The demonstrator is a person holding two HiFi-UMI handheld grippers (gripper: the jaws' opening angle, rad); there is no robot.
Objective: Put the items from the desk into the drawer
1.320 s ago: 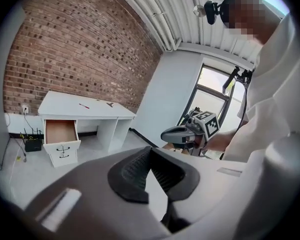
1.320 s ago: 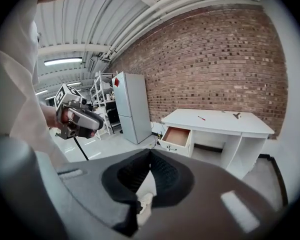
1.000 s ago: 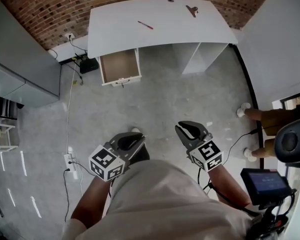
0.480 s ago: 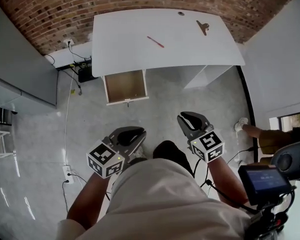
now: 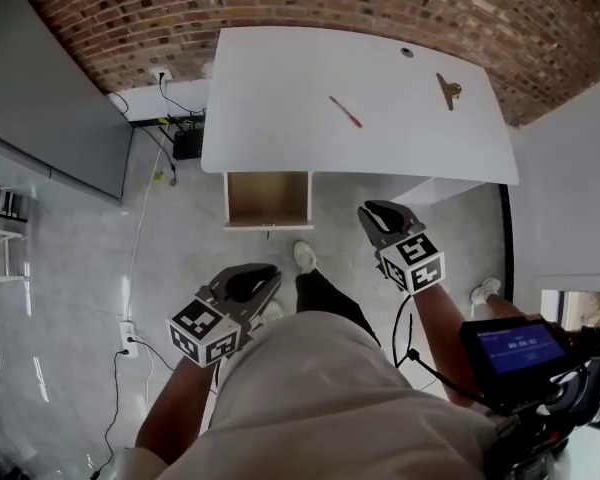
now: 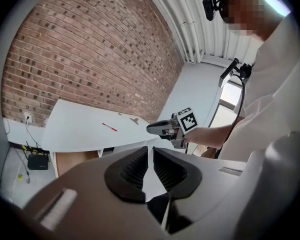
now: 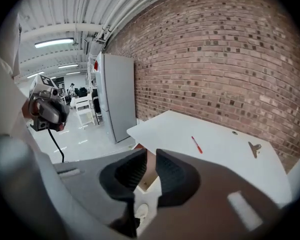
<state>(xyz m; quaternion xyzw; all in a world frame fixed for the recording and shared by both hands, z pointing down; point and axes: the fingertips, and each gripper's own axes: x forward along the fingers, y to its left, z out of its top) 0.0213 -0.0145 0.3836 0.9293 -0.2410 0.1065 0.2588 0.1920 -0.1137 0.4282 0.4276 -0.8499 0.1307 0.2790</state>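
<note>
A white desk (image 5: 280,98) stands against the brick wall. On it lie a red pen (image 5: 345,111) and a metal binder clip (image 5: 447,90). Under the desk's left part an open drawer (image 5: 268,199) shows a bare brown bottom. My left gripper (image 5: 252,281) is shut and holds nothing, low over the floor short of the drawer. My right gripper (image 5: 377,214), also shut and holding nothing, hangs just before the desk's front edge. The right gripper view shows the pen (image 7: 196,144), the clip (image 7: 254,147) and the drawer (image 7: 151,168). The left gripper view shows the pen (image 6: 109,127).
A tall grey cabinet (image 5: 50,108) stands at the left. Cables and a power strip (image 5: 130,333) lie on the floor, and a black box (image 5: 188,143) sits by the wall. Another person's shoe (image 5: 485,290) is at the right. My own white shoe (image 5: 304,256) steps before the drawer.
The desk and drawer have come much nearer as I walk toward them. Both grippers have travelled forward with me, still shut with nothing in them.
</note>
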